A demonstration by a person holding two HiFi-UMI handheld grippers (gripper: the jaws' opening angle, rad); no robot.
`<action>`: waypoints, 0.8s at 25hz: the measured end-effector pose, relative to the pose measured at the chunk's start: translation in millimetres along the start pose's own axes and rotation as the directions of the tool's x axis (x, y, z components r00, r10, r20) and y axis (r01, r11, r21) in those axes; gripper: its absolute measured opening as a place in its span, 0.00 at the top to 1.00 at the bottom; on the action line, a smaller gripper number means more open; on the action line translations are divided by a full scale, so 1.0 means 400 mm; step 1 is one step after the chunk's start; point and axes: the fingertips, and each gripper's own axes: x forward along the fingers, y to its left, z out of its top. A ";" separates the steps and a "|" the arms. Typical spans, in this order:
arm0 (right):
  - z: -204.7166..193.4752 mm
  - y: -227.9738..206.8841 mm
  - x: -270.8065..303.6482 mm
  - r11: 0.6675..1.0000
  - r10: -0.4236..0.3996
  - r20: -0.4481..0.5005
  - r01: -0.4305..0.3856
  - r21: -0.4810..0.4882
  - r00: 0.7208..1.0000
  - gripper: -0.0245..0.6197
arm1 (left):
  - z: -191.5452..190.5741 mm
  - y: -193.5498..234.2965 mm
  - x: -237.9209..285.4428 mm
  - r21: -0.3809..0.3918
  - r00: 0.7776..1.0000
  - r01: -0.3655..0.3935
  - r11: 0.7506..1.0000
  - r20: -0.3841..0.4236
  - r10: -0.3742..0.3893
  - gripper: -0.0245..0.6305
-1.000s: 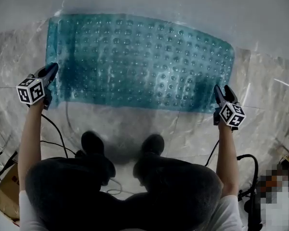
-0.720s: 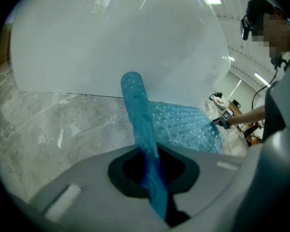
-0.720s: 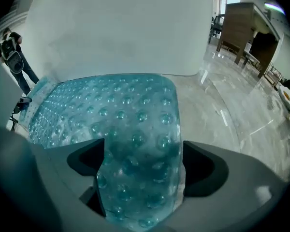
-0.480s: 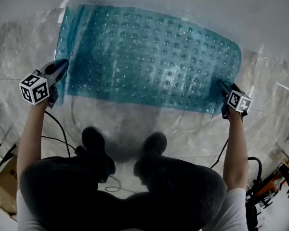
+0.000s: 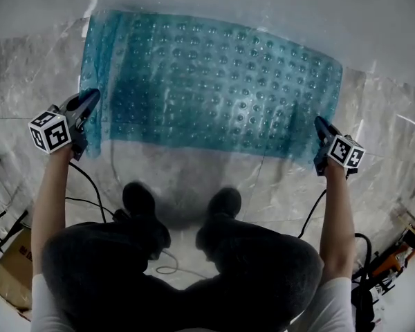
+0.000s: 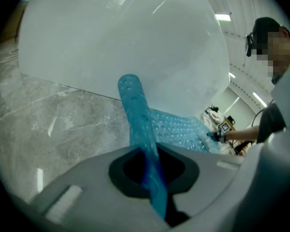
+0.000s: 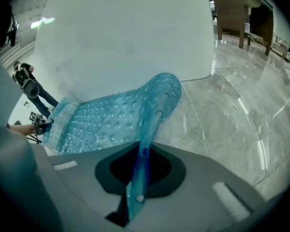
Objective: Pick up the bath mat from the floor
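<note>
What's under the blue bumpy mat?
Grey marble floor shows beside the bath mat, so probably more floor. The patch right beneath it is covered from view.

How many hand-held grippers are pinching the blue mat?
2. The left hand-held gripper pinches the bath mat's near left corner; the right hand-held gripper, jaws just closed, the near right.

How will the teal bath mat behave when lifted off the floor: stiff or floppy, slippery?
Probably floppy: the translucent teal bubbled bath mat curls over at its pinched edges, so its middle should sag. Its glossy surface may be slippery. Thin, so likely light.
</note>
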 end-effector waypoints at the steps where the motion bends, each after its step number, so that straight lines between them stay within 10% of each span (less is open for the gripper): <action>1: 0.008 0.018 -0.017 1.000 0.027 0.002 -0.027 0.013 1.000 0.94 | 0.009 -0.005 -0.011 -0.009 1.000 0.007 1.000 0.009 -0.007 0.94; 15: 0.208 0.298 -0.378 0.977 0.197 0.063 -0.201 0.068 0.978 0.94 | 0.236 -0.294 -0.271 -0.048 0.995 0.091 0.995 0.042 -0.089 0.94; 20: 0.290 0.525 -0.723 0.968 0.236 0.103 -0.243 0.064 0.966 0.94 | 0.384 -0.516 -0.584 -0.044 0.992 0.100 0.994 0.084 -0.096 0.94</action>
